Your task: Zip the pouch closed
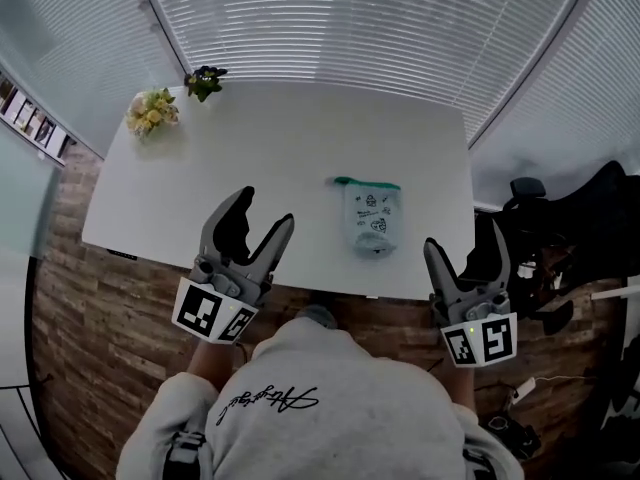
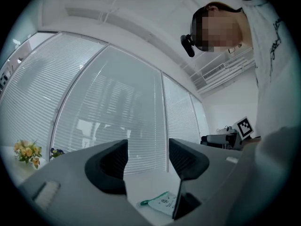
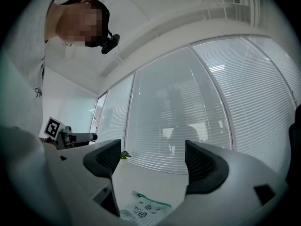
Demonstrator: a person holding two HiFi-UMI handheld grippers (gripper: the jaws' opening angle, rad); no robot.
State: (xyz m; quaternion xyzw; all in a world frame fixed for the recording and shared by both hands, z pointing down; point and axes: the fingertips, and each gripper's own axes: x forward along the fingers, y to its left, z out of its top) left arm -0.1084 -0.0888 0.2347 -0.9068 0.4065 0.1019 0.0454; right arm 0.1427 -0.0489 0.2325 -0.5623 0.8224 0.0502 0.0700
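A clear pouch [image 1: 370, 218] with small printed figures and a green zip strip [image 1: 366, 182] along its far edge lies flat on the white table [image 1: 280, 158], right of centre. My left gripper [image 1: 265, 211] hovers open at the near table edge, left of the pouch, nothing between its jaws. My right gripper [image 1: 465, 245] is held open off the table's near right corner, empty. The pouch [image 2: 162, 203] shows low in the left gripper view, beside the right jaw. In the right gripper view the pouch [image 3: 143, 210] lies low between the jaws.
A yellow flower bunch [image 1: 152, 111] and a small dark plant [image 1: 205, 80] stand at the table's far left. Window blinds [image 1: 350, 28] run behind the table. A black office chair [image 1: 590, 218] and cables stand to the right on the wooden floor [image 1: 70, 308].
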